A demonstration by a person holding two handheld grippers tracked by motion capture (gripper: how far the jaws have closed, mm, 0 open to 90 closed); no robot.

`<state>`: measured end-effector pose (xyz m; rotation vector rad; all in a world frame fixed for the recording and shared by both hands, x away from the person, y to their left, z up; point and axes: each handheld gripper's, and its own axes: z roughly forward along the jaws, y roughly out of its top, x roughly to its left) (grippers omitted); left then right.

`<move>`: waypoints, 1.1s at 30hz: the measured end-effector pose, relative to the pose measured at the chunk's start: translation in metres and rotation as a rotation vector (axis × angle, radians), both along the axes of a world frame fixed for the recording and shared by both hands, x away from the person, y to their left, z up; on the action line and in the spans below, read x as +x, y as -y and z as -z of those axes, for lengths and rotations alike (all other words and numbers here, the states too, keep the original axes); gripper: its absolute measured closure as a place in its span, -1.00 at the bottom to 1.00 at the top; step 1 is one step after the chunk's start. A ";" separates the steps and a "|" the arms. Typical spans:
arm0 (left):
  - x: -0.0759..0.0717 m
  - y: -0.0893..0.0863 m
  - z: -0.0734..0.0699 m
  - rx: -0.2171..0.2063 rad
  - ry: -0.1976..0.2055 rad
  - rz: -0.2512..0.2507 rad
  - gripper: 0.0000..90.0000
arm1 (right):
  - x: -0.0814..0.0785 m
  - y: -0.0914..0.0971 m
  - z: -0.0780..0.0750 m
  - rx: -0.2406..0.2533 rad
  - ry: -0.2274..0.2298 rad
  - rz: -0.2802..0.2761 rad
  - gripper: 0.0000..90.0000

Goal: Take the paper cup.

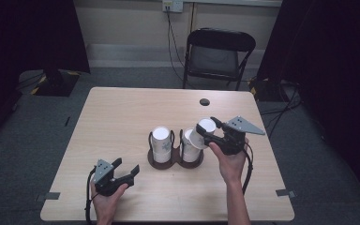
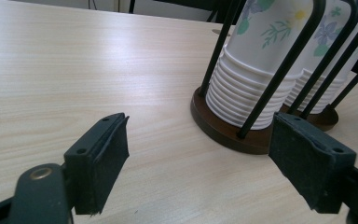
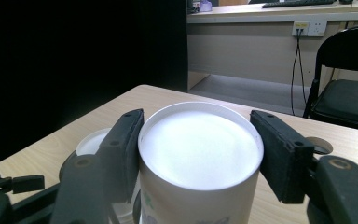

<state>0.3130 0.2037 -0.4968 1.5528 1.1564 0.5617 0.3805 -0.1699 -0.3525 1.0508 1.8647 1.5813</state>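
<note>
Paper cup (image 1: 200, 132), upside down with its flat white bottom facing up, sits gripped between the pads of the right claw (image 1: 206, 133), tilted over the right-hand stack (image 1: 189, 149) of the cup holder (image 1: 161, 161) at mid-surface. Its long axis leans from the stack up and away toward the far right, so it looks to be either coming off that stack or going onto it. In the right gripper view the cup (image 3: 200, 154) is plain white on top with a hint of green print low on its wall. The left claw (image 1: 125, 169) hangs released and empty near the surface (image 1: 122, 112), just left of the left stack (image 1: 161, 143).
</note>
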 end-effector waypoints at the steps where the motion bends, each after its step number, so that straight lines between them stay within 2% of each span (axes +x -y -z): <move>1: 0.000 0.001 0.000 0.012 0.004 -0.004 -0.52 | -0.003 0.002 -0.001 0.005 0.005 0.001 -0.17; 6: -0.001 0.001 0.000 0.009 0.003 -0.006 -0.49 | -0.008 0.006 0.001 0.024 0.003 0.006 -0.17; 9: -0.001 0.001 0.000 0.004 0.002 -0.018 -0.38 | -0.012 0.012 0.004 0.043 -0.002 0.016 -0.17; 18: -0.002 0.004 0.000 0.007 -0.003 -0.010 -0.38 | -0.023 0.019 0.011 0.065 -0.016 0.024 -0.17; 22: -0.005 0.007 -0.001 0.006 0.006 -0.006 -0.35 | -0.031 0.023 0.017 0.106 -0.028 0.018 -0.17; 24: -0.005 0.008 -0.002 0.003 0.007 -0.006 -0.33 | -0.033 0.024 0.018 0.108 -0.025 0.022 -0.17; 28: -0.006 0.010 -0.004 -0.026 0.010 0.006 -0.29 | -0.040 0.028 0.023 0.130 -0.030 0.024 -0.17; 33: -0.006 0.014 -0.005 -0.013 0.010 0.032 -0.21 | -0.051 0.032 0.036 0.157 -0.054 0.036 -0.17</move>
